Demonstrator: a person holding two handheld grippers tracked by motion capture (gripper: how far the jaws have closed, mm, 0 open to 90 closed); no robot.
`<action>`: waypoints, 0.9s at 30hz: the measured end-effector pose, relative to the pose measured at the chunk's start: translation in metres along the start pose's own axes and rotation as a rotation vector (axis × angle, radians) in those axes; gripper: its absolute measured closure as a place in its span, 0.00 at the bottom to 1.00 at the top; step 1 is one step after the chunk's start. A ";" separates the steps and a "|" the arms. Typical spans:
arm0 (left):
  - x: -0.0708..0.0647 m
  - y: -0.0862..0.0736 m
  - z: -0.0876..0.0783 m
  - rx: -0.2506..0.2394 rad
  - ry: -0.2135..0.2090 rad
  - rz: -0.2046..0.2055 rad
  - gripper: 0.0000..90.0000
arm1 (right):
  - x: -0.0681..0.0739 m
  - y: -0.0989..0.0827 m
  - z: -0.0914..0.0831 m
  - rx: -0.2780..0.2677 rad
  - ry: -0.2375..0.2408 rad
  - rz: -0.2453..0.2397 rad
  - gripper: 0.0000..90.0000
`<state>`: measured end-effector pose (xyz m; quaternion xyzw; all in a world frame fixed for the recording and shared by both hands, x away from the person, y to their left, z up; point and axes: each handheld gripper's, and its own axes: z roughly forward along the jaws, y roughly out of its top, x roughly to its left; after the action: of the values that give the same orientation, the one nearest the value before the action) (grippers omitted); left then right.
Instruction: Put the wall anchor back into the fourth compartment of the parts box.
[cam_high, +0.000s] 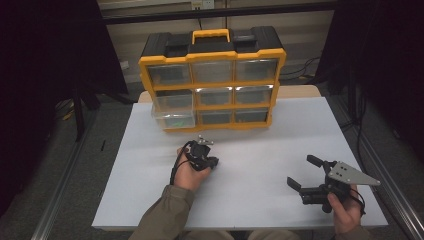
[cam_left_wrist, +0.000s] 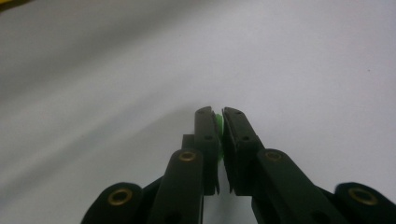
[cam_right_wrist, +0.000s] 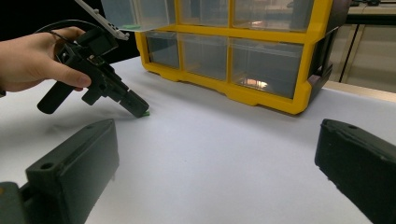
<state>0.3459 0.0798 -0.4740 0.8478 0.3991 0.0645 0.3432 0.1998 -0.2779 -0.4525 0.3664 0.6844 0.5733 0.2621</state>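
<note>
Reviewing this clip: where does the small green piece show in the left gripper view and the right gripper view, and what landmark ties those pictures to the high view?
Left gripper view: the small green piece sits centre frame, pinched between the left gripper jaws.
Right gripper view: left of centre, at that gripper's tip, on the white table.
High view: too small to tell; the left gripper is left of centre.
Shared landmark: the white table; the yellow drawer organizer shows in two views.

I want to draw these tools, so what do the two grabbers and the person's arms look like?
Each hand-held gripper is black, with a pistol-style handle and two flat, blocky jaws on linked arms with brass-coloured rivets. The left hand-held gripper trails a looping black cable. The right hand-held gripper carries a grey three-cornered plate dotted with small holes. The left arm wears an olive-brown sleeve.
</note>
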 end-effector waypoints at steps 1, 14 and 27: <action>0.000 0.000 0.000 0.007 -0.001 -0.005 0.94 | 0.000 0.000 0.000 0.001 0.002 -0.001 0.00; 0.002 0.013 -0.016 0.070 -0.071 -0.111 0.94 | 0.000 0.000 0.000 0.000 0.000 -0.001 0.00; 0.009 0.030 -0.038 0.100 -0.104 -0.137 0.95 | 0.000 0.000 0.000 0.000 0.003 -0.001 0.00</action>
<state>0.3569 0.0930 -0.4276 0.8367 0.4406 -0.0233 0.3246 0.1998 -0.2778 -0.4524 0.3651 0.6850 0.5738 0.2612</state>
